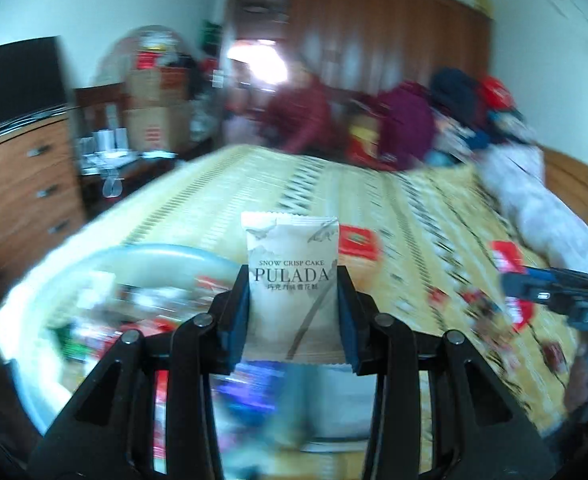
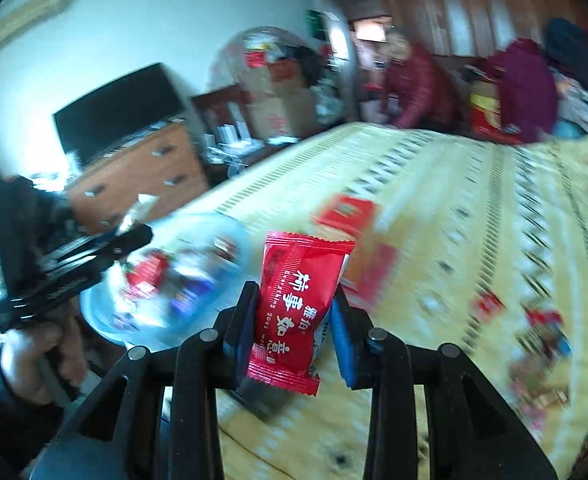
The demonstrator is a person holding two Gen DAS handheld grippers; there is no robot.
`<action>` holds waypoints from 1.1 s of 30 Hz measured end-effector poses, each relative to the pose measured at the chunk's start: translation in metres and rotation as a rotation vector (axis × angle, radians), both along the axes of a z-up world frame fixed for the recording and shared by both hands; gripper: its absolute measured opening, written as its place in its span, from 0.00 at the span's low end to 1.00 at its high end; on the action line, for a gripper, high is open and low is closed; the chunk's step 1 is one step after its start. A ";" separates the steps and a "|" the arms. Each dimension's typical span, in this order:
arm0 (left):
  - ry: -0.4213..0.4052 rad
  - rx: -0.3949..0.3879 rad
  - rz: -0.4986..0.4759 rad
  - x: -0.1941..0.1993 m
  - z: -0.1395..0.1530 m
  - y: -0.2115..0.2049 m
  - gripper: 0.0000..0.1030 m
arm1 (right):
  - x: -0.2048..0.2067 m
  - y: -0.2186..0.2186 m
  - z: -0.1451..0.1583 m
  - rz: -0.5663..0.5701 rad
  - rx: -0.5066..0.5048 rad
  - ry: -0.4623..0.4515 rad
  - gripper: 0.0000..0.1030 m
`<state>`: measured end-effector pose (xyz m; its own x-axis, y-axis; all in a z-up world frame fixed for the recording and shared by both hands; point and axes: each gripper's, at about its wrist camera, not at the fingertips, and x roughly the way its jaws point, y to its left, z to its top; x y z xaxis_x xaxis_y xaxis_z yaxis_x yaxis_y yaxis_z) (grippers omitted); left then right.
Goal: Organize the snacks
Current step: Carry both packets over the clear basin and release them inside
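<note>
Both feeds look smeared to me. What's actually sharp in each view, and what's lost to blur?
Left wrist view: the white PULADA packet in the left gripper is crisp; bowl and bedspread smear. Right wrist view: the red packet in the right gripper reads sharply; loose snacks are streaked.

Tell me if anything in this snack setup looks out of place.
Loose red snack packets lie scattered over the yellow bedspread, outside the clear bowl. The white PULADA packet and red packet sit gripped upright, undamaged.
</note>
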<state>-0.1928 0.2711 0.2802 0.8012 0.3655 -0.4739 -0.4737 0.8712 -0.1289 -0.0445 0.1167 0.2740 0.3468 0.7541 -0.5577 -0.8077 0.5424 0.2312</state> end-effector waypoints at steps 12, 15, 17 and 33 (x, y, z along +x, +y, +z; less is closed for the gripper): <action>0.118 -0.121 0.248 -0.009 -0.028 0.151 0.38 | -0.020 0.204 0.030 0.260 -0.005 0.112 0.36; 0.162 -0.125 0.240 -0.005 -0.042 0.150 0.38 | -0.023 0.239 0.022 0.292 -0.028 0.124 0.36; 0.176 -0.114 0.224 -0.003 -0.044 0.149 0.38 | -0.023 0.255 0.015 0.303 -0.040 0.131 0.36; 0.232 -0.115 0.207 -0.006 -0.059 0.166 0.38 | -0.008 0.305 -0.021 0.317 -0.103 0.154 0.37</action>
